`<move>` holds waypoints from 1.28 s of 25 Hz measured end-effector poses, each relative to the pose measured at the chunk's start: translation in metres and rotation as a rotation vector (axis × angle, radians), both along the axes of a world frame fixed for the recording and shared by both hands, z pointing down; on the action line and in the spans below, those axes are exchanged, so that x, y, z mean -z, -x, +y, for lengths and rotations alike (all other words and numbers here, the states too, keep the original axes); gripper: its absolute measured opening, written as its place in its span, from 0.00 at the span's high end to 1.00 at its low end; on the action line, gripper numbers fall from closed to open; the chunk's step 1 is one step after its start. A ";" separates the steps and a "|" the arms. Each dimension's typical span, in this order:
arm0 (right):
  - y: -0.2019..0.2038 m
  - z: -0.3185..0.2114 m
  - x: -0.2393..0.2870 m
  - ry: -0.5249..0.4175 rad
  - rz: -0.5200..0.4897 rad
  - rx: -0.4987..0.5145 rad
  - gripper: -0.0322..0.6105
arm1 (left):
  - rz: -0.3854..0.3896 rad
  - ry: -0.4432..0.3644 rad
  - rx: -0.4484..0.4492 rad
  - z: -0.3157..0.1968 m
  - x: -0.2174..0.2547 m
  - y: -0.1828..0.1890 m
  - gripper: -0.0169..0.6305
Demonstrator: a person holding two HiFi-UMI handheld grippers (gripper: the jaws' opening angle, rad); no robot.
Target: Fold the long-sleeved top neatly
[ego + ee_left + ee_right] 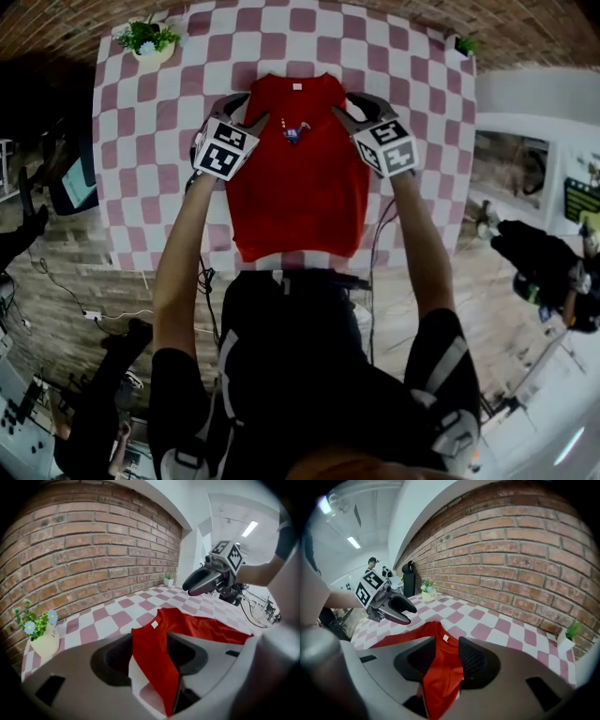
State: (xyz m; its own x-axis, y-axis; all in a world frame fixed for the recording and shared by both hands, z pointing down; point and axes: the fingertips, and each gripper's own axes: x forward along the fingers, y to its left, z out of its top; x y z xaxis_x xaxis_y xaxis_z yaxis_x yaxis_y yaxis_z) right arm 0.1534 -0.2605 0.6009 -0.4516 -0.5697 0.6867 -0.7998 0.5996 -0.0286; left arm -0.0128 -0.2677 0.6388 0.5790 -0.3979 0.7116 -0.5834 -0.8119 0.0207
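Left claw [247,110] and right claw [354,105] agape, empty, seemingly just above shoulders of the red top [300,192].

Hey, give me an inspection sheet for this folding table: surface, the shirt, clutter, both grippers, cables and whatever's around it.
Surface: pink-and-white checked tablecloth, lying flat.
Job's things: red long-sleeved top, flat, collar away from the person, no sleeve sticking out.
Clutter: cream pot of blue flowers and small white-potted green plant, at the far corners.
Grippers: left gripper and right gripper open over the top's shoulders, gripping nothing.
Cables: black cable hanging beside the table; more on the floor.
Surroundings: red brick wall; a bystander in the background.
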 end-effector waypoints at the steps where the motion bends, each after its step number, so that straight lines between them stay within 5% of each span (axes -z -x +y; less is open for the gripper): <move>1: -0.001 -0.008 -0.009 0.013 0.011 0.018 0.73 | -0.018 0.009 -0.011 -0.005 -0.010 0.000 0.65; 12: -0.015 -0.049 -0.094 0.204 0.153 0.227 0.67 | -0.174 0.078 -0.139 -0.058 -0.071 -0.002 0.64; 22: -0.023 -0.065 -0.132 0.303 0.166 0.242 0.67 | -0.249 0.160 -0.282 -0.064 -0.097 -0.011 0.65; 32: -0.027 -0.063 -0.132 0.325 0.168 0.263 0.78 | -0.256 0.185 -0.362 -0.054 -0.095 -0.011 0.86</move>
